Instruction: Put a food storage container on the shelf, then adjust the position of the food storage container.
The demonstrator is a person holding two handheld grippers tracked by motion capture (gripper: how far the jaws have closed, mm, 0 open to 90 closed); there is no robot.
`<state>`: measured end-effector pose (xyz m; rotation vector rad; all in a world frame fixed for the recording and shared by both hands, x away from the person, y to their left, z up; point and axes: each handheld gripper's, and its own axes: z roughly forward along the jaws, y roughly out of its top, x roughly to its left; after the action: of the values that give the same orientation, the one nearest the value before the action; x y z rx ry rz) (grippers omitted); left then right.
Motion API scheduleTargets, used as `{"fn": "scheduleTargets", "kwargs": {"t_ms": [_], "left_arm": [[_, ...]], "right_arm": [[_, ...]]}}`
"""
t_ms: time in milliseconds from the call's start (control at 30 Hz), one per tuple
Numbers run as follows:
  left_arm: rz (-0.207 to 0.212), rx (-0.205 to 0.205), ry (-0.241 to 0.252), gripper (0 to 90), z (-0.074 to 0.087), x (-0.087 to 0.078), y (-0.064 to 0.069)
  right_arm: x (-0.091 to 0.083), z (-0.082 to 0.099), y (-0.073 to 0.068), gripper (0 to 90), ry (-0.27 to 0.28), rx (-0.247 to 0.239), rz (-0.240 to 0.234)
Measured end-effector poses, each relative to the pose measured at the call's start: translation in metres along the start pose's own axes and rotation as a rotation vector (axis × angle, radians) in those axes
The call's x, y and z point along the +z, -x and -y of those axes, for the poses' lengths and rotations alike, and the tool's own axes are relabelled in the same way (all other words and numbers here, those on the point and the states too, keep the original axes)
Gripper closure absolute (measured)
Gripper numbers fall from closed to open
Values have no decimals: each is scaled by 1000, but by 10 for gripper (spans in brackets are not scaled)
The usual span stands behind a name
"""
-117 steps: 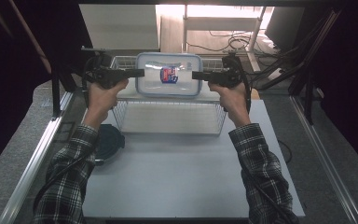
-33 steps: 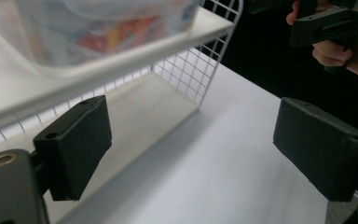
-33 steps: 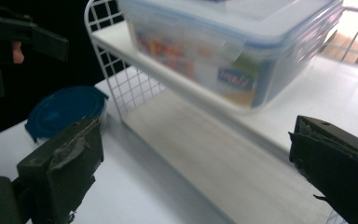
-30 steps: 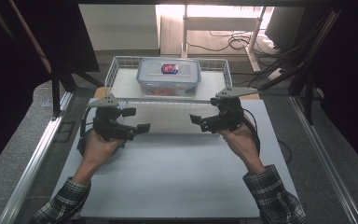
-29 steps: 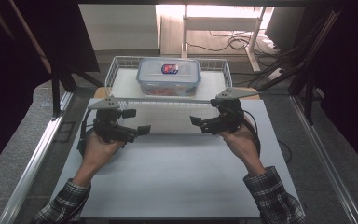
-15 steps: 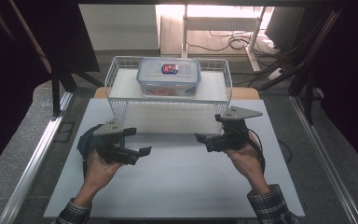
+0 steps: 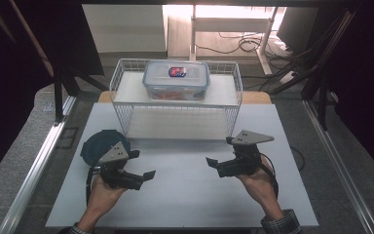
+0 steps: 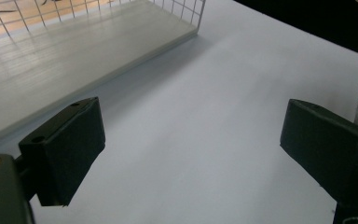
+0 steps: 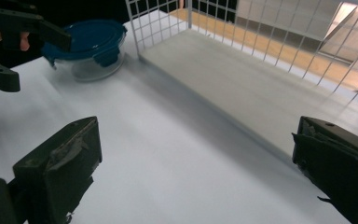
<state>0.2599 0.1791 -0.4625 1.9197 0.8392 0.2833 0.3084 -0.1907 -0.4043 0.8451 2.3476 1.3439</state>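
Observation:
A clear rectangular food box (image 7: 176, 80) with a blue-rimmed lid sits on the top shelf of a white wire rack (image 7: 119, 92). My left gripper (image 7: 142, 165) hovers open over the white table, in front of the rack's left end. Level with it on the right, my right gripper (image 7: 218, 151) is also open. Both point inward at each other. In the left gripper view the jaws of the left gripper (image 8: 191, 149) stand wide apart over bare table. The right gripper (image 9: 196, 163) likewise holds nothing in its own view.
A round glass container with a blue lid (image 7: 97, 145) stands at the rack's front left corner, just behind my left gripper; it is also seen as the blue-lidded container (image 9: 88, 46). The rack's lower shelf (image 9: 242, 79) is bare. Metal rails border the table on both sides.
Both grippers let go of the food box, which stays on the rack's top shelf. They have drawn back toward the person and lowered over the table, open.

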Motion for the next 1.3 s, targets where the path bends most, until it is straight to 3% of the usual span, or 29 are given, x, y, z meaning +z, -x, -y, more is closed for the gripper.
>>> {"fn": "scheduleTargets", "kwargs": {"t_ms": [167, 400, 600, 833, 1033, 1300], "left_arm": [[-17, 3, 0, 53, 13, 0, 4], [-38, 3, 2, 50, 33, -2, 8], [-60, 32, -29, 47, 45, -1, 14], [-76, 58, -71, 40, 55, 6, 16], [-87, 76, -109, 27, 62, 12, 16], [-85, 63, -134, 31, 62, 15, 14]], "right_arm": [[2, 16, -7, 14, -24, 9, -7], [-1, 38, -14, 23, -17, 19, 1], [-2, 59, -19, 25, 9, 1, 25], [2, 81, -21, 25, -33, -1, 43], [7, 93, -20, 23, -70, -7, 52], [11, 97, -19, 23, -91, -4, 47]]}}
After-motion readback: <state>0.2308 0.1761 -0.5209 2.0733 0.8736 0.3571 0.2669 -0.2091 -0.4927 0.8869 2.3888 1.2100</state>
